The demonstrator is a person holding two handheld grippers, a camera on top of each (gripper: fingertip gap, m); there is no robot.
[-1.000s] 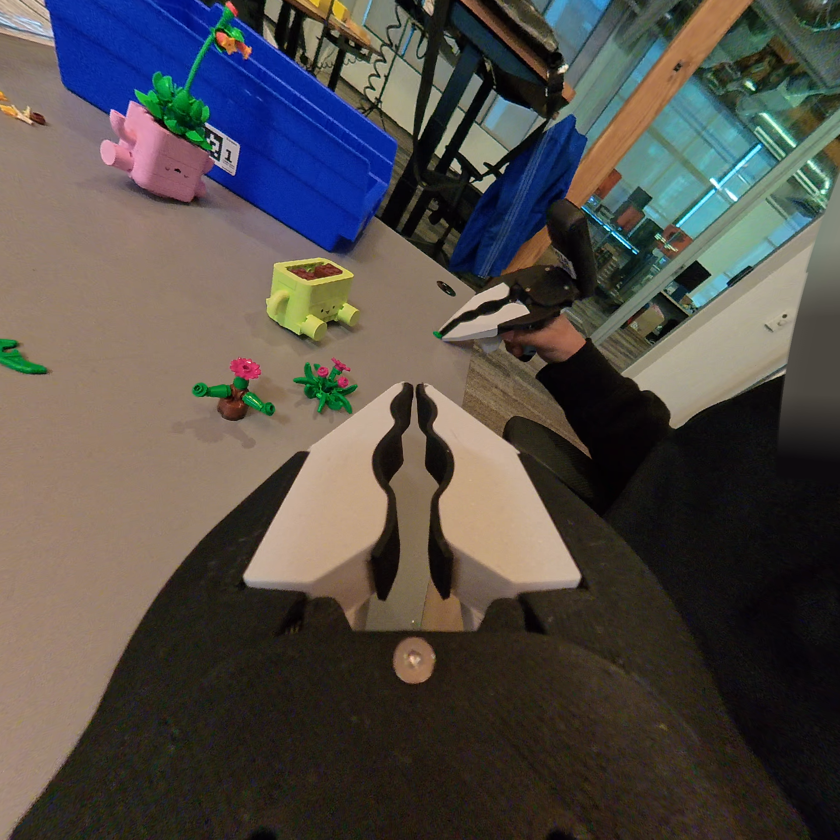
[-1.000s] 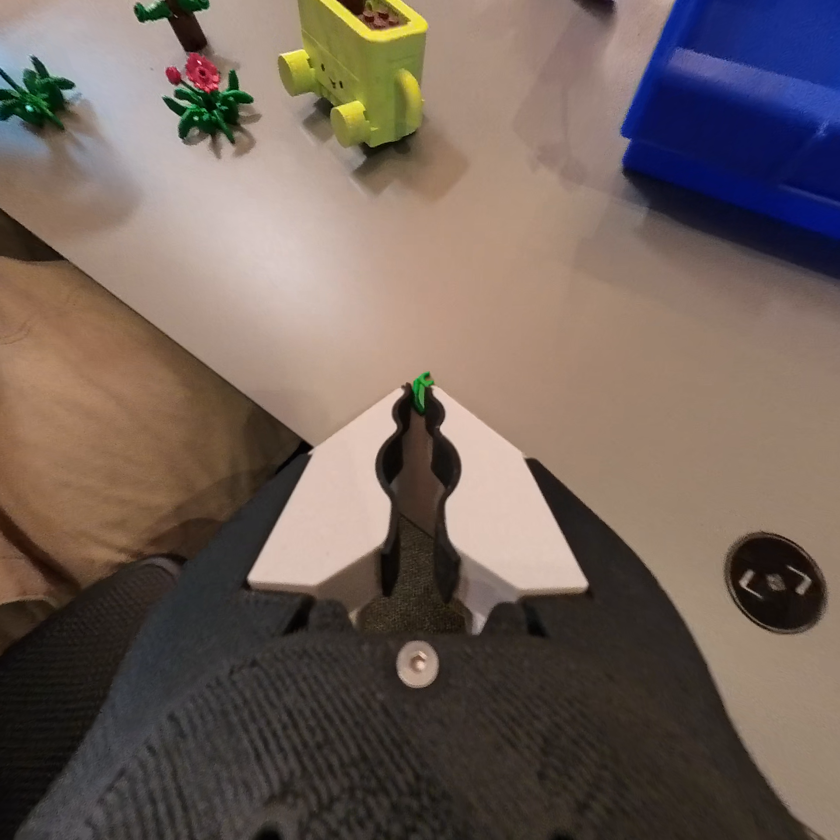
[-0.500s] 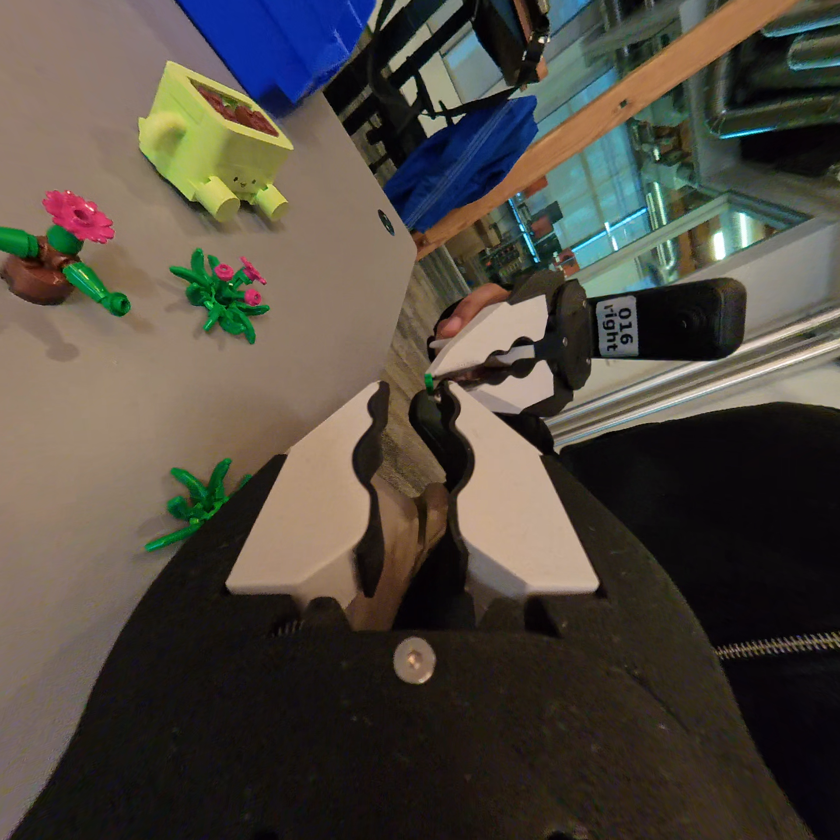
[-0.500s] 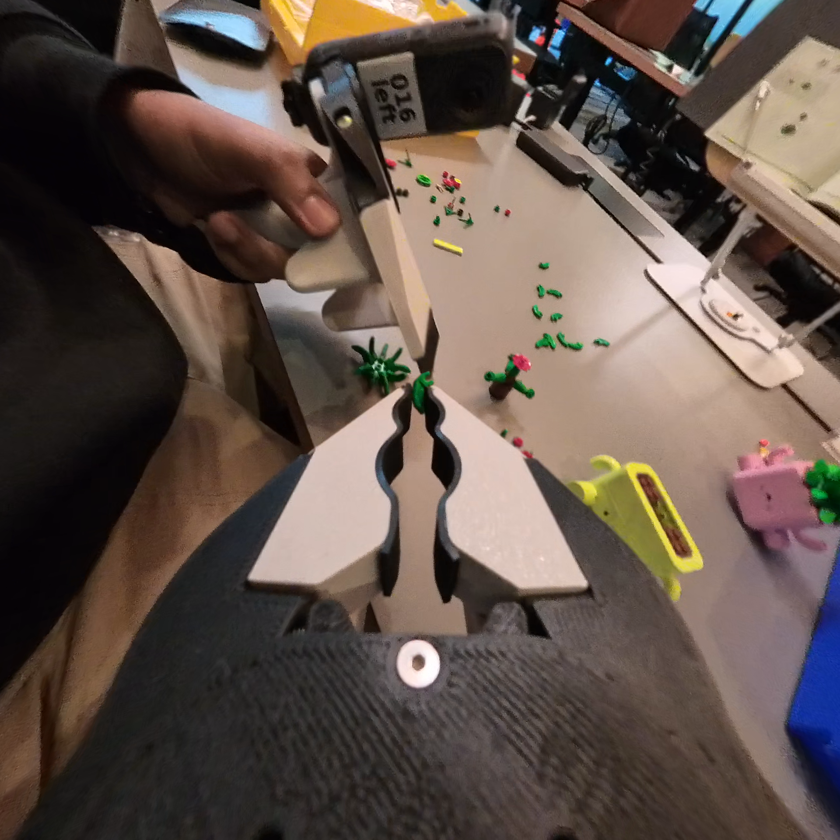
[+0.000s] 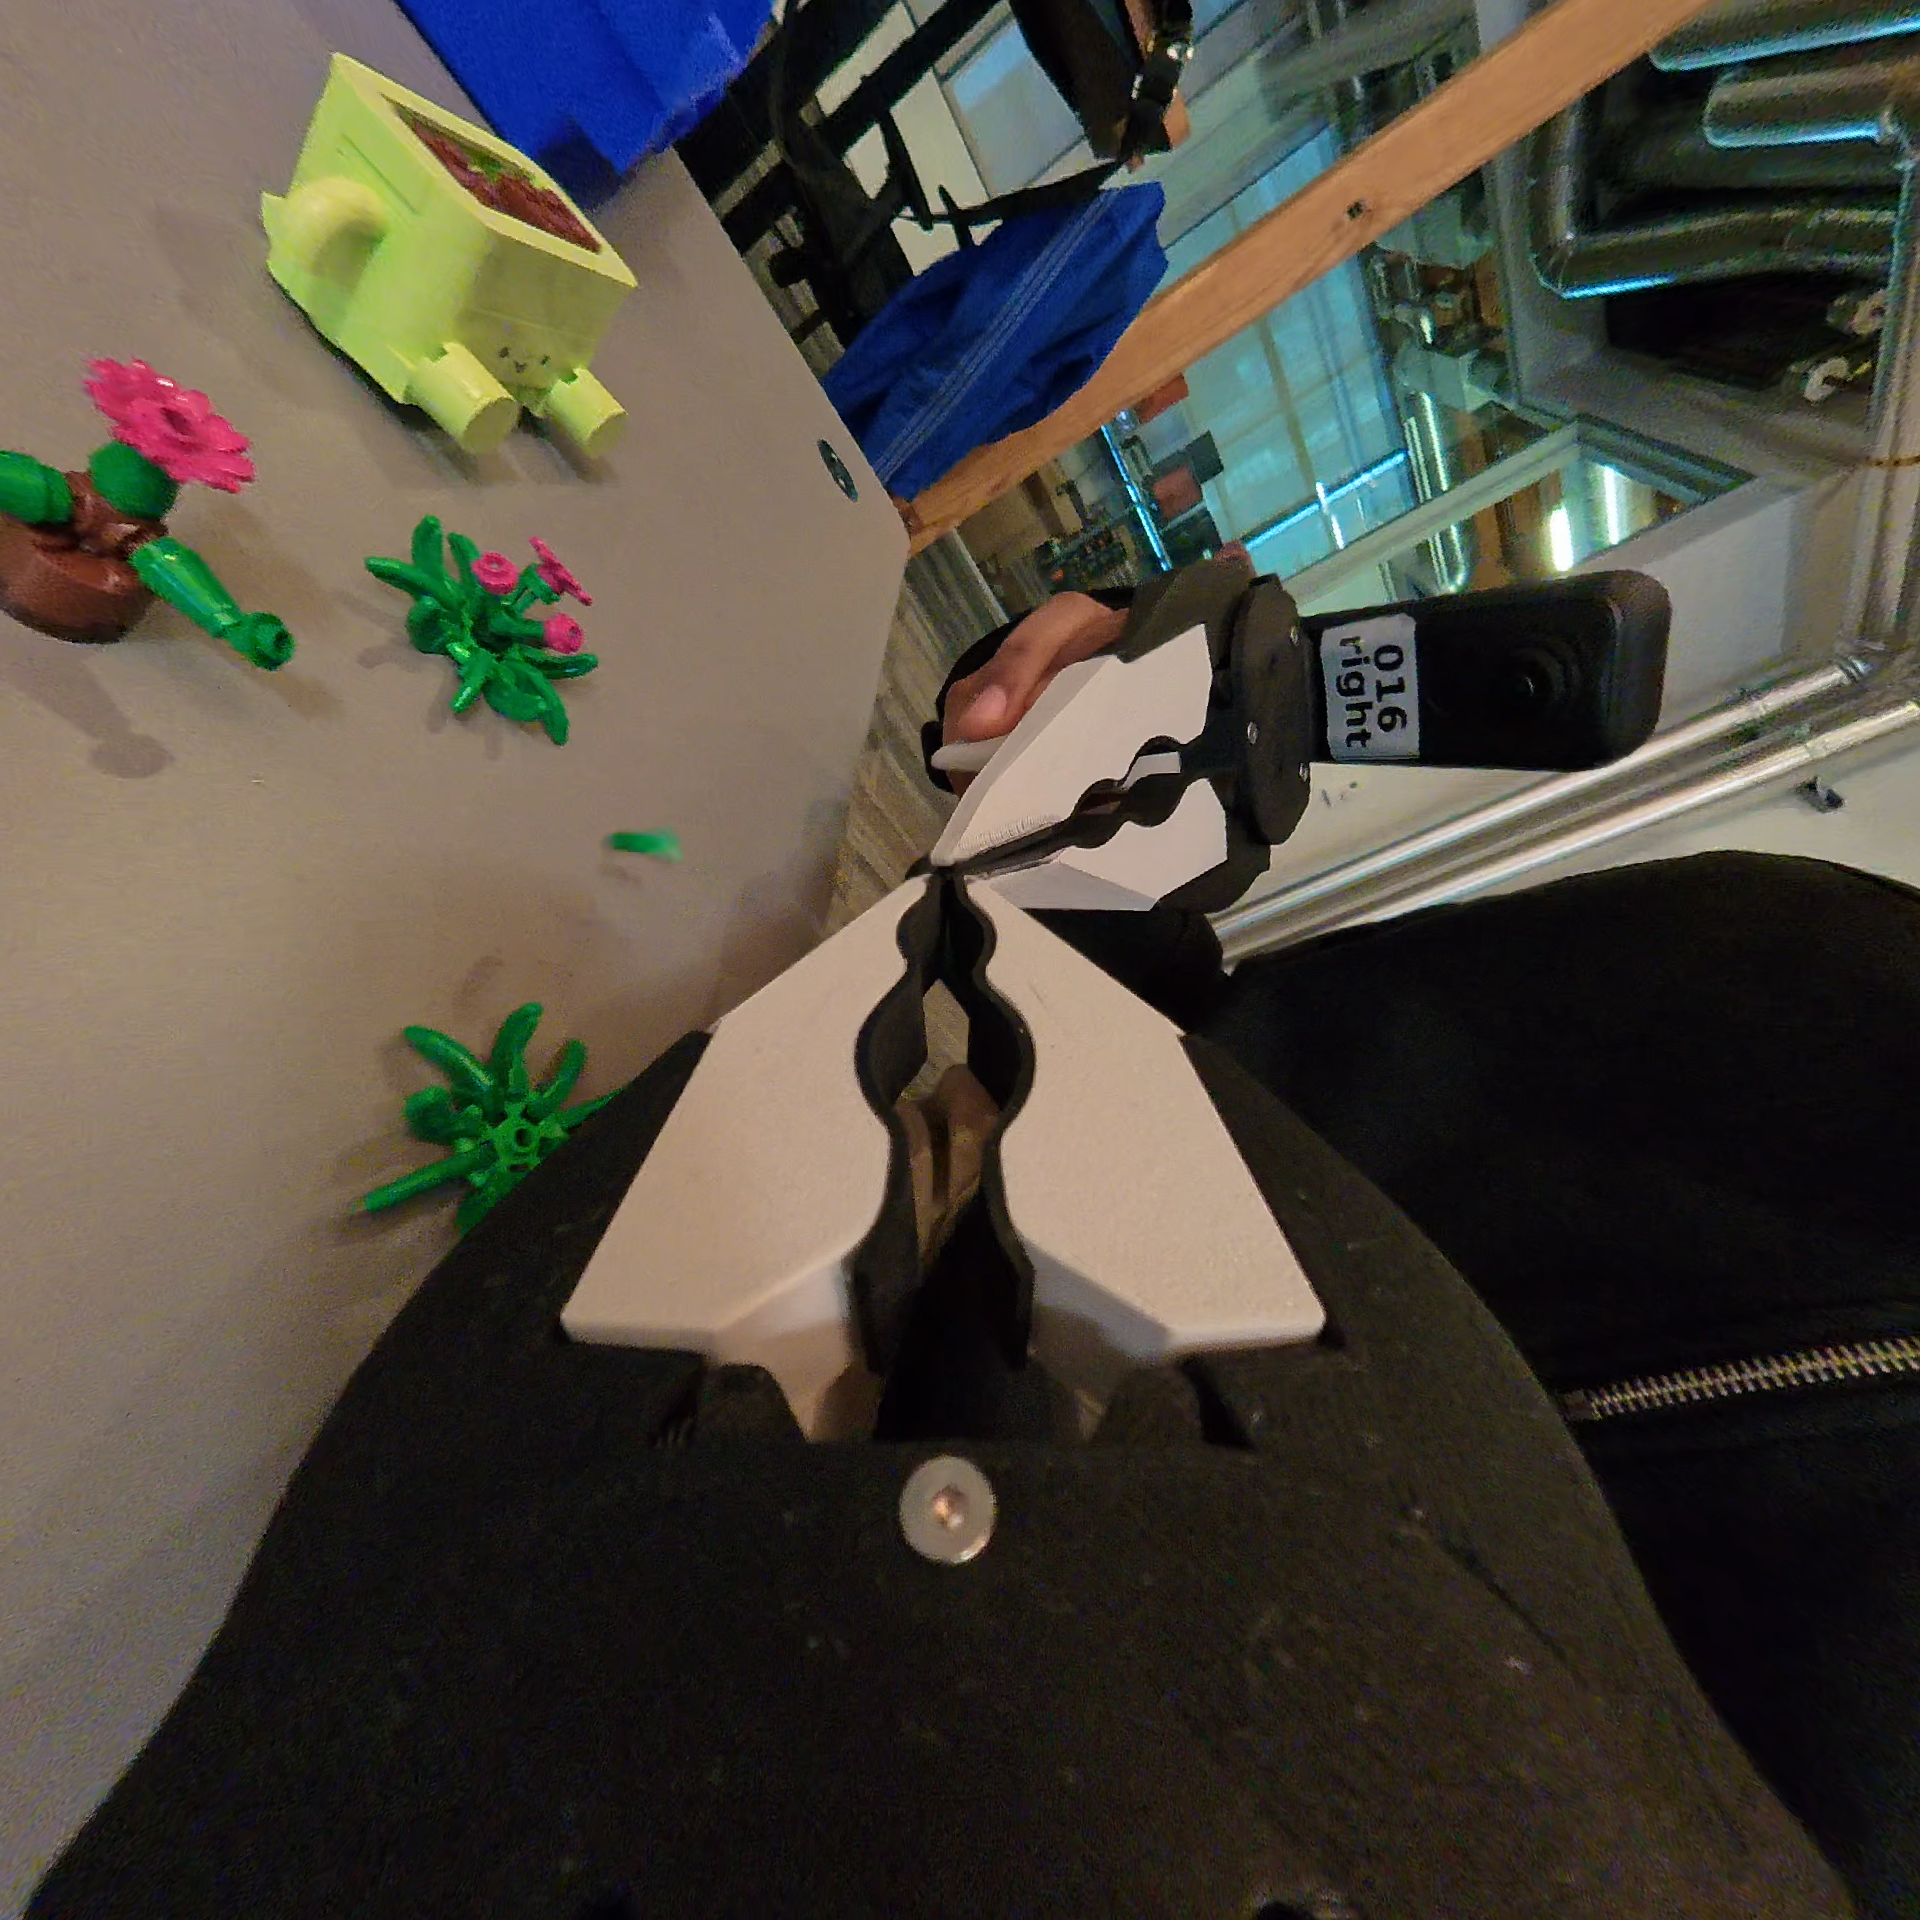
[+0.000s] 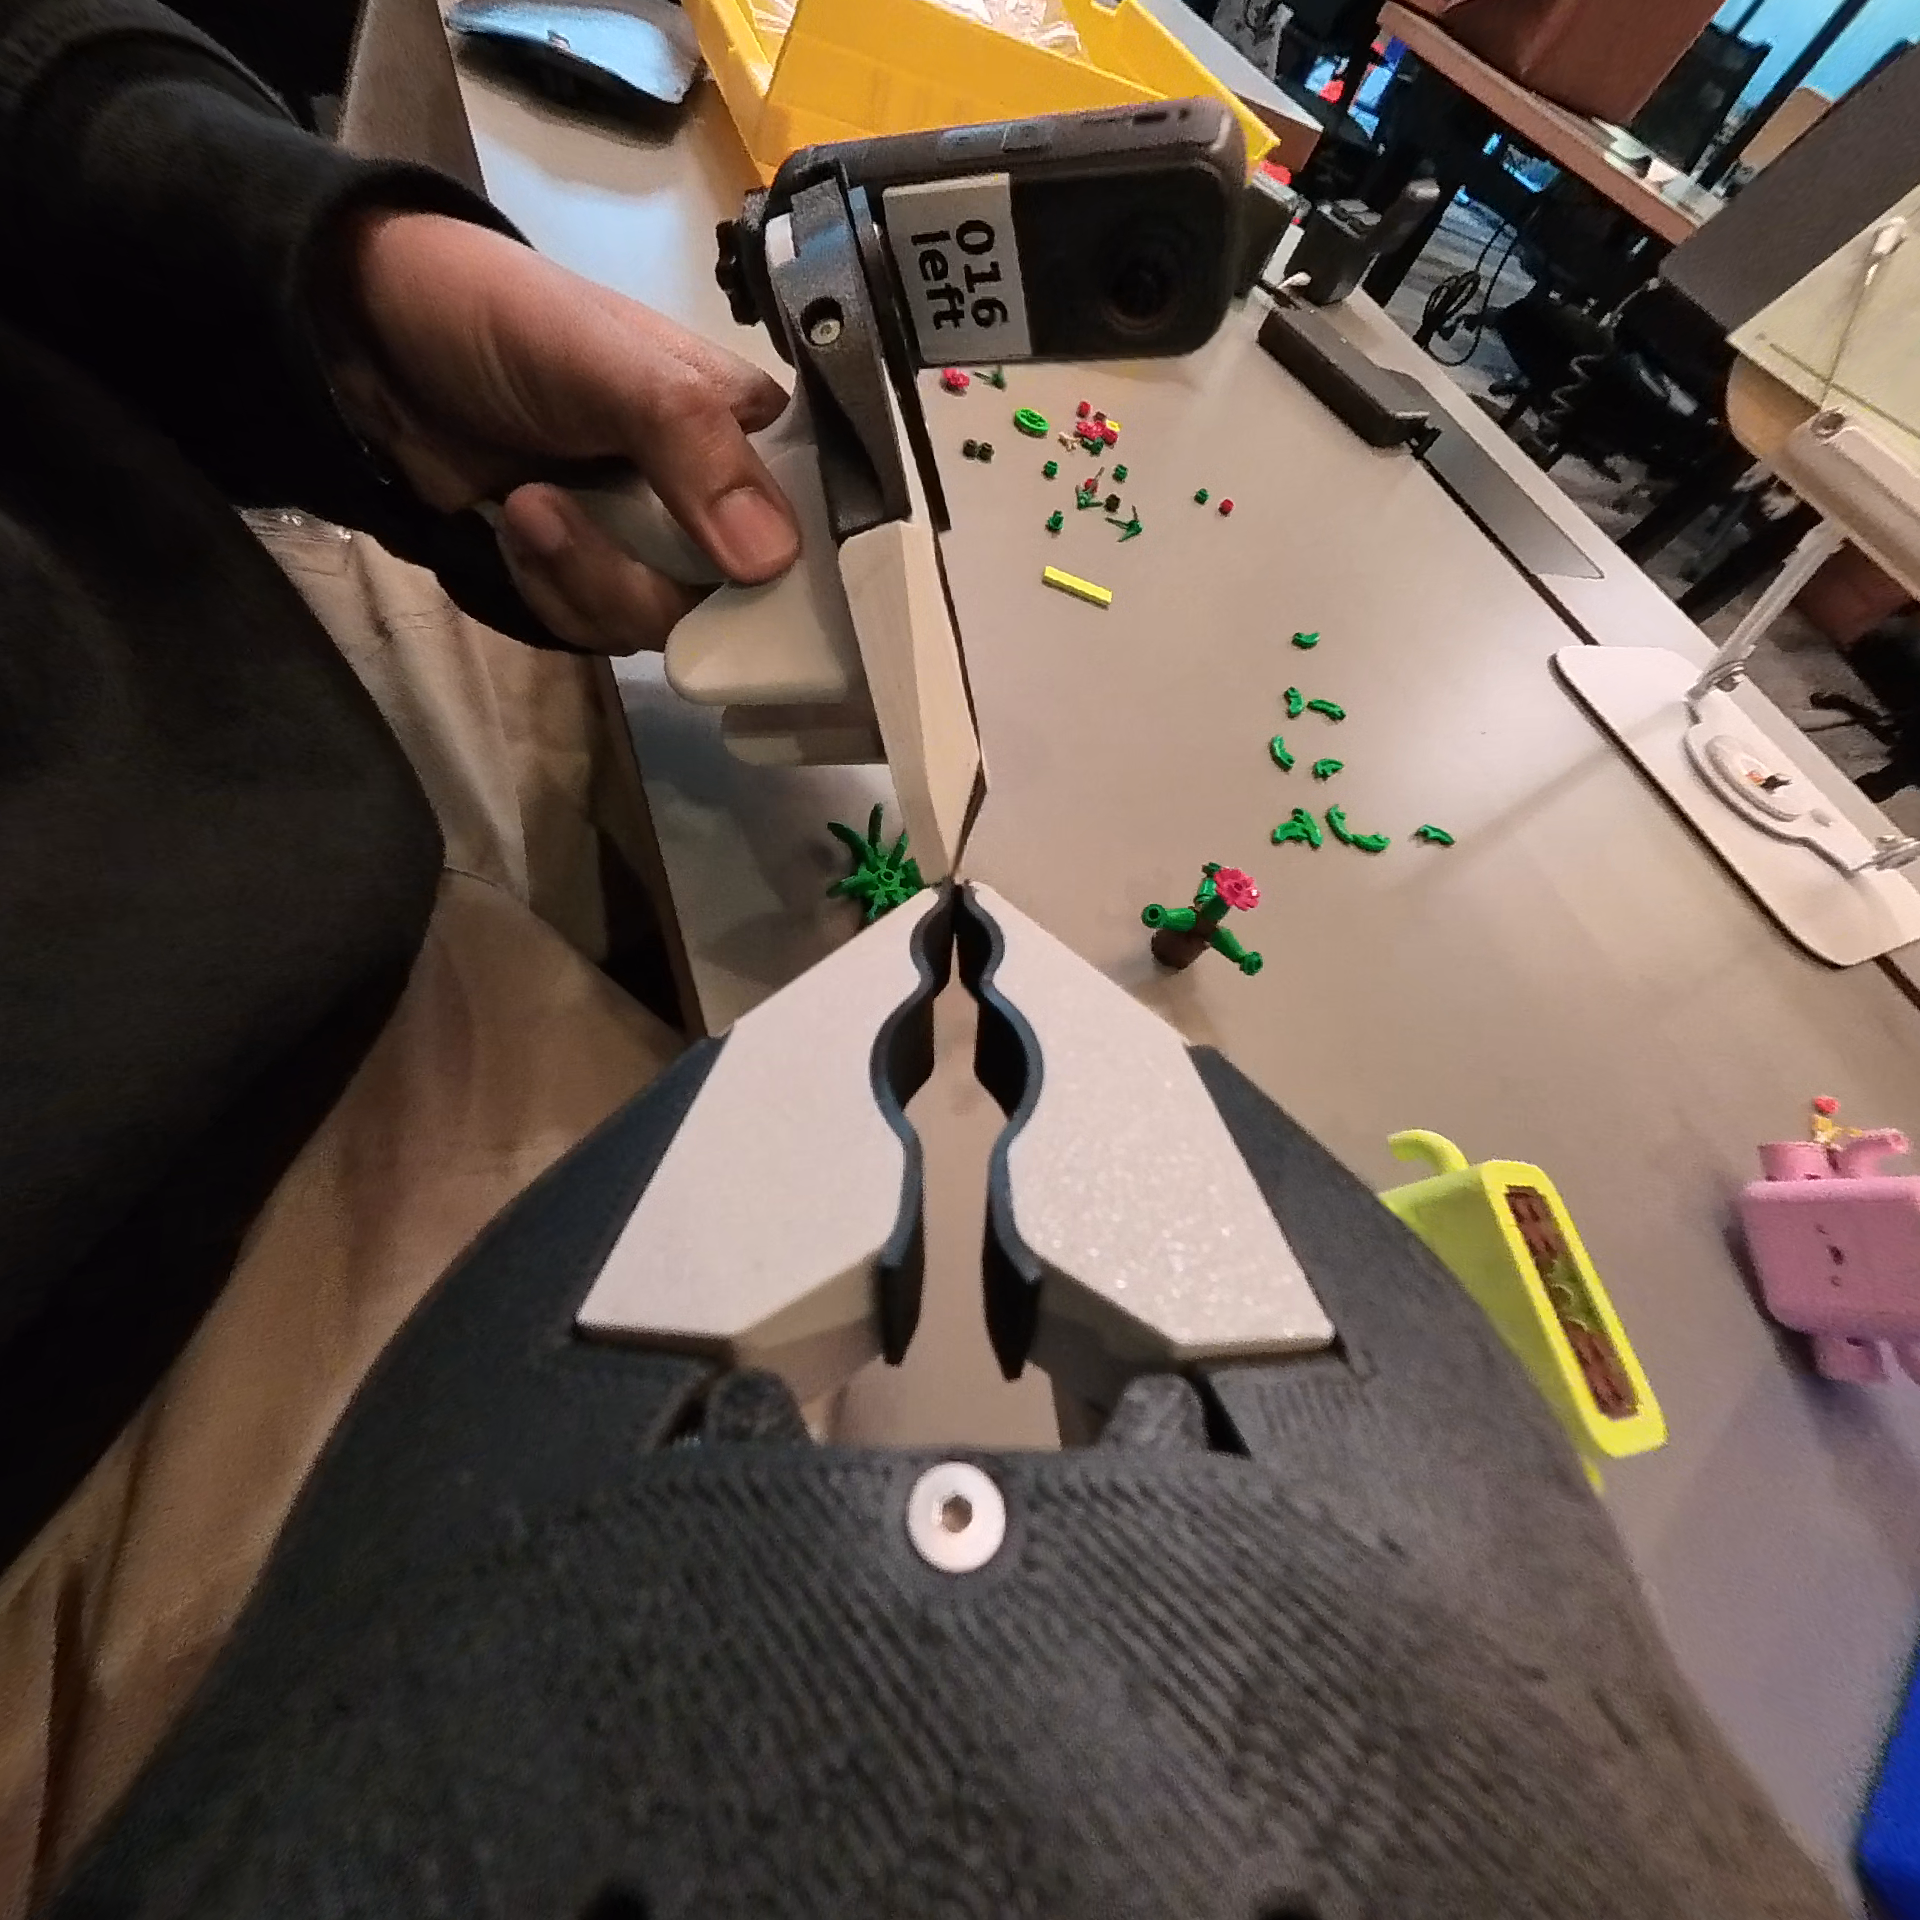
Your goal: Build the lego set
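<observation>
Both grippers meet tip to tip just off the near edge of the grey table (image 5: 260, 935). Left gripper (image 5: 943, 902): jaws closed at the tips, nothing visible between them. Right gripper (image 6: 954, 904): jaws likewise pressed together at the tips, empty as far as I can see.

A small green leaf piece (image 5: 644, 844) shows blurred over the table, to the left of the left jaws (resting or in the air, cannot tell). A green spiky plant (image 5: 488, 1127) lies left of those jaws, near the edge. Farther ahead and left: a flowered green sprig (image 5: 494, 634), a brown stem with a pink flower (image 5: 114, 520), then the lime-green pot (image 5: 447, 281). A pink pot (image 6: 1834, 1257) sits right of the right jaws. Loose green leaves (image 6: 1330, 790) are scattered well beyond them.
</observation>
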